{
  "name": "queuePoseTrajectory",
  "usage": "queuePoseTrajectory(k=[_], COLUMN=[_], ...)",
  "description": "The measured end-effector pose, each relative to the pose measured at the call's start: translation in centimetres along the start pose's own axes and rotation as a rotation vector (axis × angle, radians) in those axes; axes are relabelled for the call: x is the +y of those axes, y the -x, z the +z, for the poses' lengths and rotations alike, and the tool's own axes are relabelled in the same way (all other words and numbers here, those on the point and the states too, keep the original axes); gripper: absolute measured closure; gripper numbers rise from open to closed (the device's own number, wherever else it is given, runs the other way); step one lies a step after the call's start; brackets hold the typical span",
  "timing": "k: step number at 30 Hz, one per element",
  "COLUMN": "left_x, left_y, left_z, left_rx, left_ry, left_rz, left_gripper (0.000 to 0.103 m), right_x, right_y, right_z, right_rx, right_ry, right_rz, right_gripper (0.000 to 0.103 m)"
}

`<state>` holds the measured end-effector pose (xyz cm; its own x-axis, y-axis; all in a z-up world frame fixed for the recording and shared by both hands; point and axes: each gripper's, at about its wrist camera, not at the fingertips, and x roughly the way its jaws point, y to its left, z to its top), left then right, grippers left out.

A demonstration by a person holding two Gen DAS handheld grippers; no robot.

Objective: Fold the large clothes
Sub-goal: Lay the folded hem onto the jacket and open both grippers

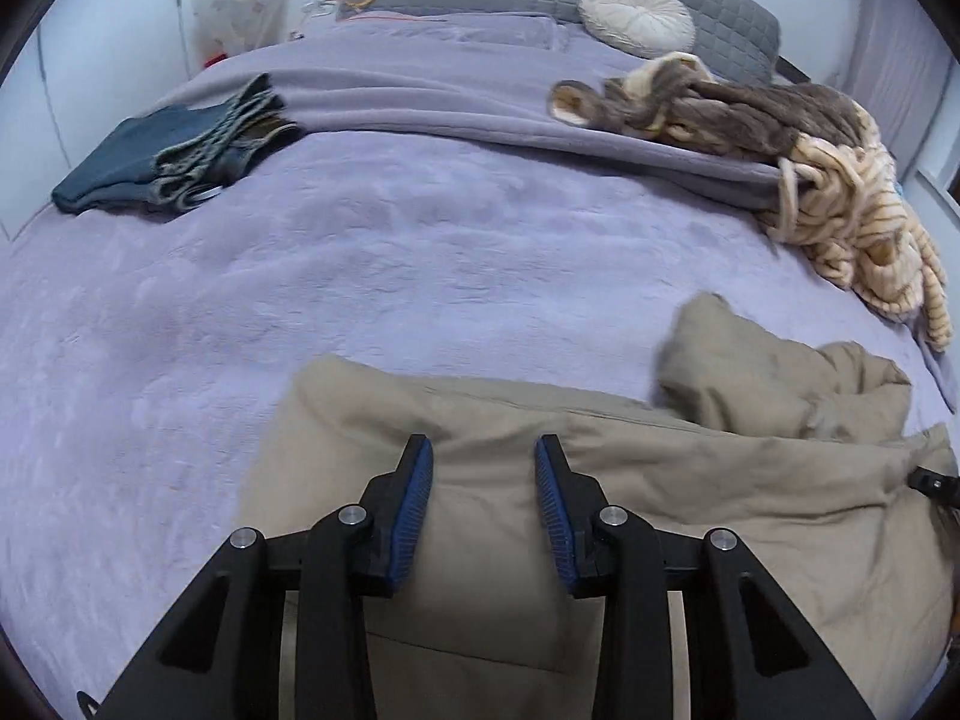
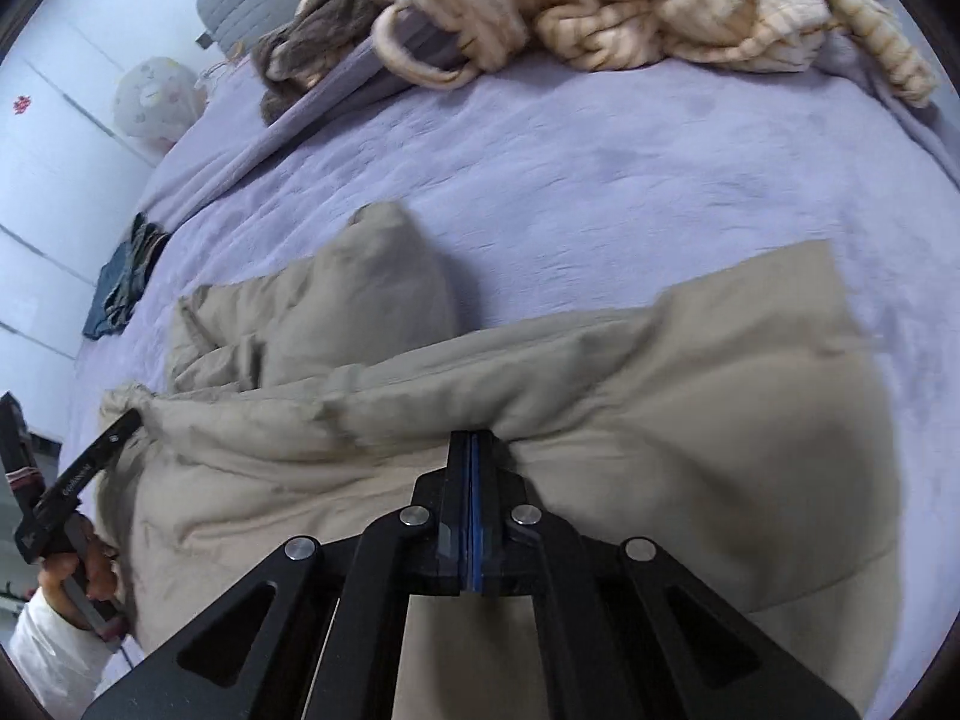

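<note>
Lying crosswise on the bed (image 1: 360,252), the beige jacket (image 2: 660,396) stretches left to right. Right tongs (image 2: 473,450) pinch its fold. Left tongs (image 1: 483,468) stand narrowly parted over it.

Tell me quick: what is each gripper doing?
Left gripper: partly open around a fold of the tan coat; grip unclear.
Right gripper: shut, pinching the coat.

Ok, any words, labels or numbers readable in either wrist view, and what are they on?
White lettering on the left gripper, along its black finger in the right wrist view: too blurred to read for certain.
Small red mark on the white wall panel: too small to tell.
Nothing readable on the beige jacket.
</note>
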<state>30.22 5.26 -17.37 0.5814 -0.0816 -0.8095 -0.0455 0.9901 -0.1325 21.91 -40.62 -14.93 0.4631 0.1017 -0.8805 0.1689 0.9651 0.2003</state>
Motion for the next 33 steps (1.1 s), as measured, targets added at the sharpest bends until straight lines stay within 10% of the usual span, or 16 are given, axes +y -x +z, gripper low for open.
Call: queuePoseTrajectory(k=[11,18,21,33], left_x=[4.7,4.7,4.7,2.8], left_y=[-5.5,-1.0,1.5,7.3], left_z=[-0.5,-0.4,-1.2,-7.6], left_rx=[0.096,0.068,0.063,0.157], left_ry=[0.118,0.078,0.059,0.011], left_rz=[0.063,0.109,0.125,0.106], left_gripper=[0.062,0.061,0.041,0.040], right_x=[-6.7,-6.4,-6.4,-4.6], right_y=[-3.9,0.4,2.6,8.5], right_z=[1.4,-0.2,-1.8,-8.2], right_rx=[0.054,-0.005,-0.034,-0.054], right_ry=[-0.225,-0.271,-0.282,-0.314], right_rz=[-0.057,-0.004,0.019,0.090], right_gripper=[0.103,0.093,0.086,0.063])
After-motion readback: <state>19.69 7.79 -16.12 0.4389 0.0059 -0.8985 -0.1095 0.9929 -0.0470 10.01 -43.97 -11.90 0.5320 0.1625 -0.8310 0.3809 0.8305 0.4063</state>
